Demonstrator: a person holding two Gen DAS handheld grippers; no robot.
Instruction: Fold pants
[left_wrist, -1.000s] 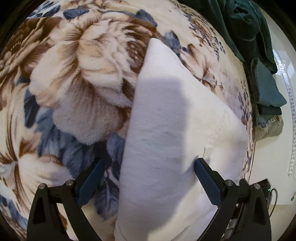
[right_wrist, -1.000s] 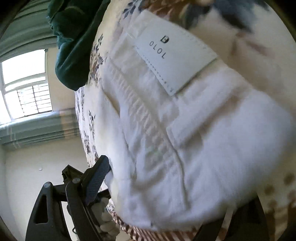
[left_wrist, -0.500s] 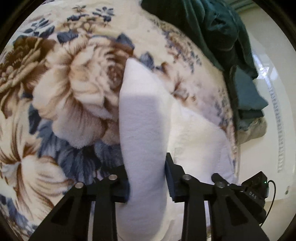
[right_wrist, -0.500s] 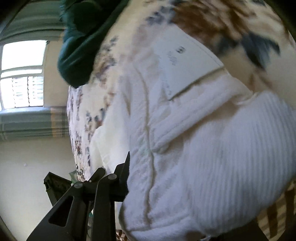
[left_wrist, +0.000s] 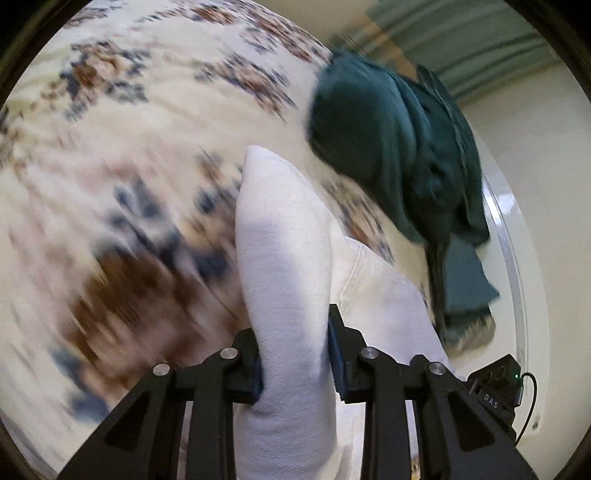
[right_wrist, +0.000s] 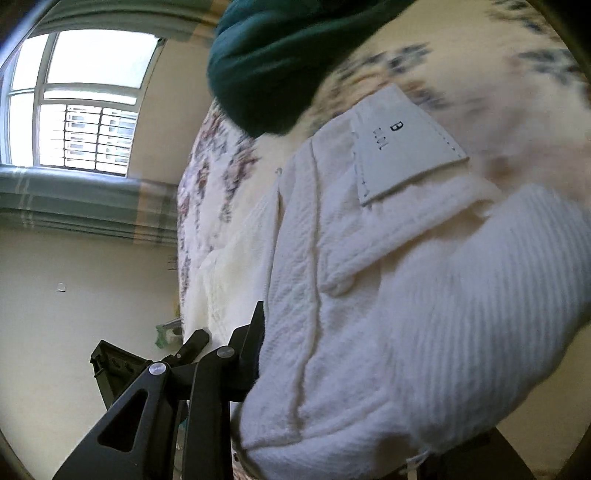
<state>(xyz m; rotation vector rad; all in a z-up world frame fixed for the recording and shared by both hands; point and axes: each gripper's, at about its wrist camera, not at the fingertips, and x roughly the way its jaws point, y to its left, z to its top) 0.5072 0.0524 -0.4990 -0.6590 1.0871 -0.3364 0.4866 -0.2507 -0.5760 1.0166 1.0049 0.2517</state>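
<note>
The left gripper (left_wrist: 295, 354) pinched the white ribbed cotton pants (left_wrist: 284, 258); the right gripper (right_wrist: 332, 369) clamped their waistband beside the dark green garment (right_wrist: 280, 55).

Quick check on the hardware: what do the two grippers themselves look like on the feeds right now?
Left gripper: matte black linkage arms with triangular cut-outs, silver pivot rivets, dark blue jaw pads. Beside it sits a black box marked "DAS" with a green LED and a thin black cable. Right gripper: same black arms and silver rivets; only one jaw shows, the other hidden by the white pants. No hands or sleeves visible.
</note>
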